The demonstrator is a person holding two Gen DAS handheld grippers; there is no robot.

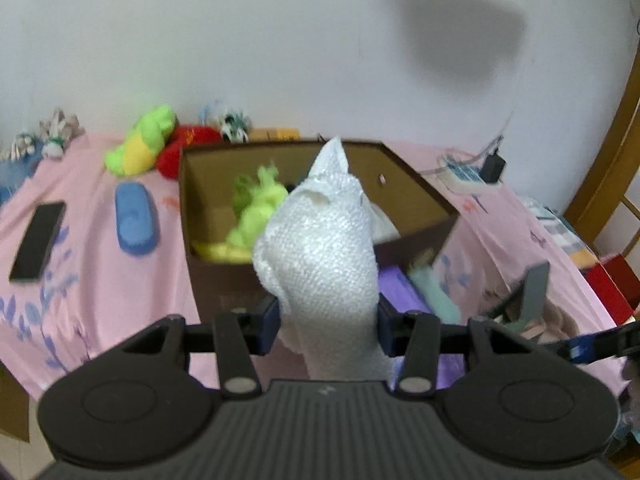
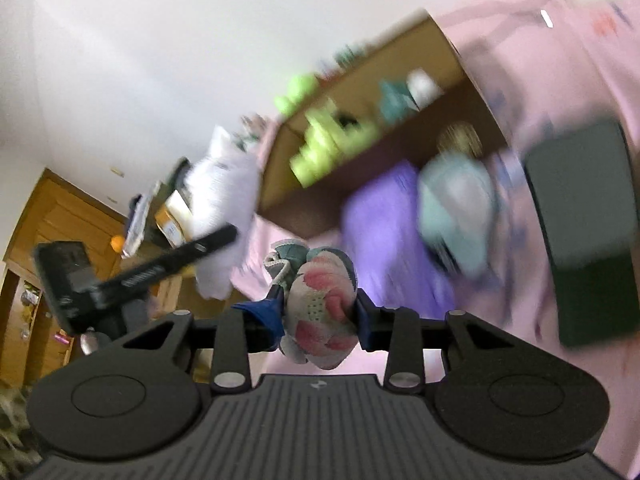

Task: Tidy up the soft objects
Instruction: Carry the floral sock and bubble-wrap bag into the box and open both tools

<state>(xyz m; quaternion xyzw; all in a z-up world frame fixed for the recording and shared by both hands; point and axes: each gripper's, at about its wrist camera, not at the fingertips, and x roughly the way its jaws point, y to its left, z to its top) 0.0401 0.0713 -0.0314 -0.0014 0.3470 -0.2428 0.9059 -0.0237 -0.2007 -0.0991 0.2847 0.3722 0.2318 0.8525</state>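
Observation:
My left gripper (image 1: 328,326) is shut on a white bubble-wrap bundle (image 1: 320,248), which stands up in front of a brown cardboard box (image 1: 416,196) on the pink bedsheet. Inside the box lies a lime-green plush (image 1: 260,208). My right gripper (image 2: 320,316) is shut on a rolled floral sock bundle (image 2: 322,312) with pink patches. In the tilted, blurred right wrist view the box (image 2: 400,60) shows the green plush (image 2: 328,140), and the white bundle (image 2: 224,200) with the left gripper's finger (image 2: 180,260) appears at the left.
A green-yellow plush (image 1: 140,144), a red plush (image 1: 188,148), a blue pad (image 1: 134,220) and a black phone (image 1: 38,240) lie left of the box. A purple cloth (image 2: 388,236) and mint item (image 2: 456,216) sit before it. A power strip (image 1: 468,172) lies at the right.

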